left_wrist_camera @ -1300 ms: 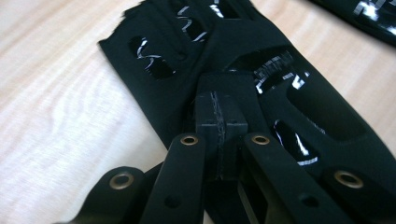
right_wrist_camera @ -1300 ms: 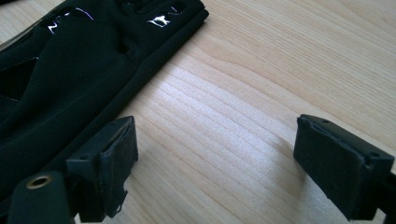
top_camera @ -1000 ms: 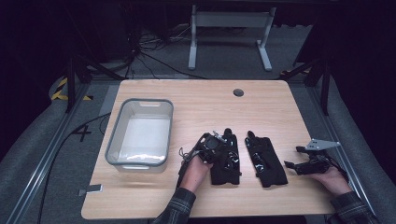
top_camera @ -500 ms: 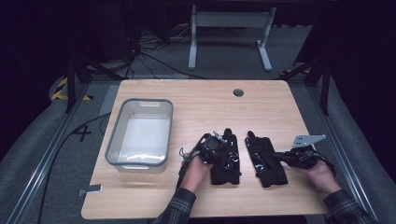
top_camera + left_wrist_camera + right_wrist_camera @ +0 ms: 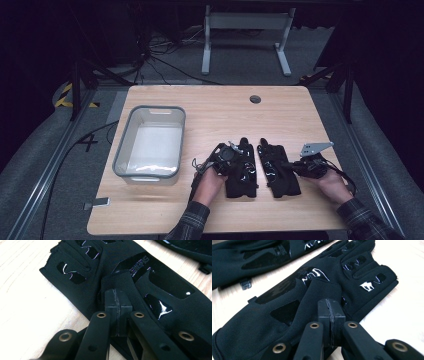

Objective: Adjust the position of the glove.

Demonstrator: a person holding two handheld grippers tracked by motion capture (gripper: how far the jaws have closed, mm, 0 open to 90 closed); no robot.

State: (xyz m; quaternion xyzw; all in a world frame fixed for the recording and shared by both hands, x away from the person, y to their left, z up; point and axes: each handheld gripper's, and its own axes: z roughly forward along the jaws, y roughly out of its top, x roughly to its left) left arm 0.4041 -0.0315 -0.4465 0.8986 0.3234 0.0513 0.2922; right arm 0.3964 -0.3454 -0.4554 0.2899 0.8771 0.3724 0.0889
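Moved in and just snapped closed, right gripper (image 5: 329,307) pinching right glove (image 5: 294,302); left gripper (image 5: 116,298) pinching left glove (image 5: 150,287); lift both gently, evenly.

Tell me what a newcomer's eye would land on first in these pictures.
First, the two black gloves lying side by side near the table's front edge: the left glove and the right glove. Each has a gripper at it, the left gripper and the right gripper, jaws shut. Then the grey bin to their left.
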